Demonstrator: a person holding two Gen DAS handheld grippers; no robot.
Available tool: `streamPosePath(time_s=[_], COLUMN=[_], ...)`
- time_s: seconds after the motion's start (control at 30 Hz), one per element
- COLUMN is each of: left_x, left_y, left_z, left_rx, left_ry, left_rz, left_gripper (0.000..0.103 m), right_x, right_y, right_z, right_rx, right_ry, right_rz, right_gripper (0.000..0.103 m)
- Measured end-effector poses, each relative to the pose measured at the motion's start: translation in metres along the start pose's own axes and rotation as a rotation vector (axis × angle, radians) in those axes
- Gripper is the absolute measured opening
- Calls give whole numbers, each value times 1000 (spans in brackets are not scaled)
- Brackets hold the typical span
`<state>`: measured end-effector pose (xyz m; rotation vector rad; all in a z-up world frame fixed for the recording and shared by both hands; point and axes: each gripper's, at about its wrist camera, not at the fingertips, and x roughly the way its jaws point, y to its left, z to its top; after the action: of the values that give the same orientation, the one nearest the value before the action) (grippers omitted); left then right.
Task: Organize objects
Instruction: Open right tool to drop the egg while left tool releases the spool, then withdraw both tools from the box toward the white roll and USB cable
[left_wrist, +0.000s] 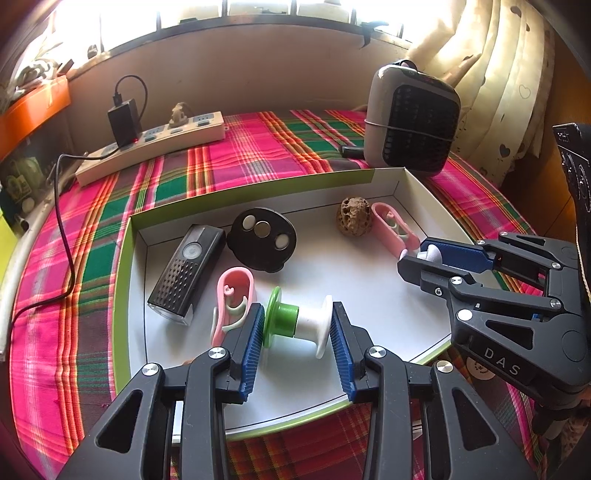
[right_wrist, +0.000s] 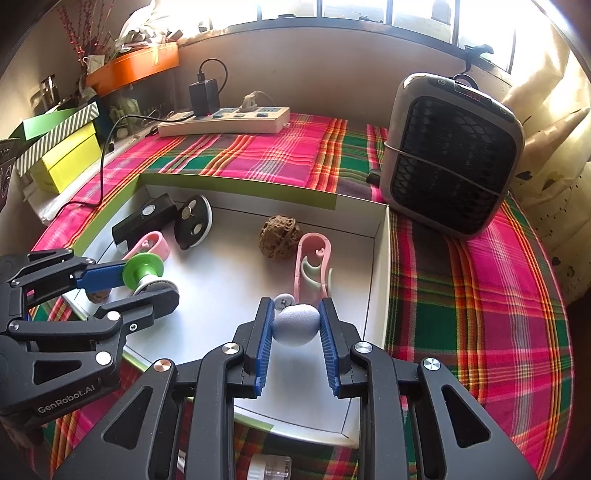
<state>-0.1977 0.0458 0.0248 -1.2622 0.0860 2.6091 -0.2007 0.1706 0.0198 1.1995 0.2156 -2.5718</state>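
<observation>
A shallow white box with a green rim (left_wrist: 258, 192) (right_wrist: 236, 188) lies on a plaid cloth. My left gripper (left_wrist: 298, 325) (right_wrist: 147, 275) is shut on a green-and-white spool (left_wrist: 295, 319) (right_wrist: 146, 271), held over the box's near part. My right gripper (right_wrist: 295, 325) (left_wrist: 421, 258) is shut on a pale grey-blue rounded piece (right_wrist: 295, 324) (left_wrist: 428, 254) over the box's right side. In the box lie a black bike light (left_wrist: 184, 273), a black disc with three buttons (left_wrist: 264, 238), two pink clips (left_wrist: 232, 299) (left_wrist: 393, 227) and a brown walnut-like ball (left_wrist: 354, 215) (right_wrist: 279, 236).
A grey fan heater (left_wrist: 413, 114) (right_wrist: 454, 155) stands behind the box's right corner. A power strip with a black charger (left_wrist: 147, 146) (right_wrist: 225, 120) lies at the back left. Boxes (right_wrist: 66, 147) and an orange tray (right_wrist: 133, 66) are stacked at far left. Curtain (left_wrist: 498, 81) hangs on the right.
</observation>
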Motion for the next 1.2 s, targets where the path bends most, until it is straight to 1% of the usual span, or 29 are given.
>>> streamPosePath(time_s=[0.33, 0.37, 0.47, 0.5, 0.67, 0.9, 1.1, 1.2], left_x=[-2, -2, -4, -5, -9, -19, -36, -45], left_y=[0, 0, 1, 1, 1, 2, 3, 1], left_z=[-1, -1, -2, -3, -5, -8, -14, -18], left_rx=[7, 7, 6, 5, 7, -2, -15, -12], left_ry=[-6, -6, -9, -9, -16, -33, -67, -85], left_rz=[19, 20, 24, 23, 24, 26, 29, 26], left_gripper=[36, 36, 36, 37, 38, 38, 38, 38], right_x=[0, 0, -2, -3, -7, -21, -34, -42], right_y=[0, 0, 0, 0, -1, -4, -8, -9], right_z=[0, 0, 1, 0, -1, -5, -14, -19], right_rx=[7, 8, 12, 12, 20, 29, 47, 55], right_ry=[0, -1, -9, -11, -14, -39, -54, -67], right_rz=[0, -1, -1, -1, -4, -10, -10, 5], right_gripper=[27, 28, 36, 37, 37, 37, 37, 37])
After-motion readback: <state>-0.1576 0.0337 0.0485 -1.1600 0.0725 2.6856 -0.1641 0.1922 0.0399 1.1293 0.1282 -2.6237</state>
